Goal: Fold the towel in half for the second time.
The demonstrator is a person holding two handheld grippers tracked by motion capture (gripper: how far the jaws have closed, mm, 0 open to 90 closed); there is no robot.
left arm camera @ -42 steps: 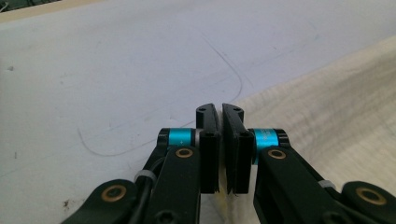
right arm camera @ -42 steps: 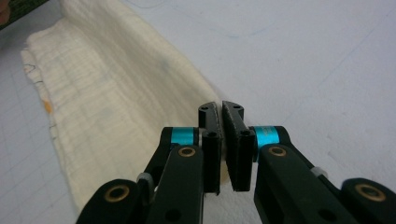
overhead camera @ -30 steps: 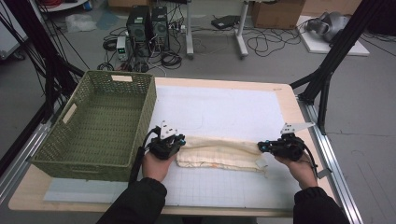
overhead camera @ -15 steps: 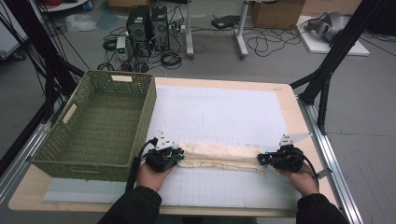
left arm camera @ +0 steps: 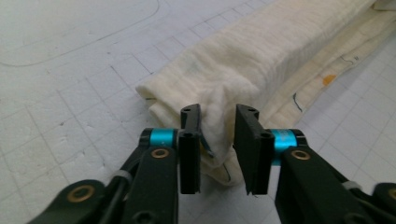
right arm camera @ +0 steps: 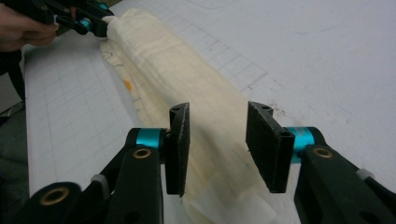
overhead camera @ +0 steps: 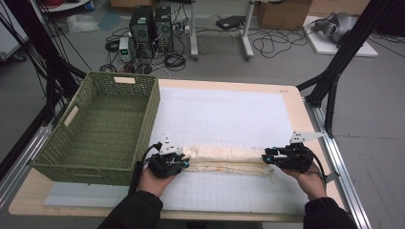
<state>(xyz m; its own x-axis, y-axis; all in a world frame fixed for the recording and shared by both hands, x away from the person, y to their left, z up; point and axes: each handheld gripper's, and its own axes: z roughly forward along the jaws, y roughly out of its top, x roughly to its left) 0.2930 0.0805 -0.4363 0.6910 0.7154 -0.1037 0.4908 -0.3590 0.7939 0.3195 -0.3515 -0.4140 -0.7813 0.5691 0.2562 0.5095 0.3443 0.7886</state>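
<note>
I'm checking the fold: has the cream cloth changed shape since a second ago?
Yes. The cream cloth has narrowed into a slim strip; its near edge has drawn away from the table's front edge toward the green basket's level.

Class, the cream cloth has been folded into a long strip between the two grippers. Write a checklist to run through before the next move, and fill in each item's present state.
1. Left gripper let go: cannot tell; its fingers have just been opening, with a tuft of the cloth between them.
2. Right gripper let go: ok; its fingers have just been opening, clear gaps at both sides of the cloth.
3. Cloth folded into a tidy strip: ok in the high view.
4. Cloth lies flat on the white mat: ok.
5. Green basket upright beside the left hand: ok.
</note>
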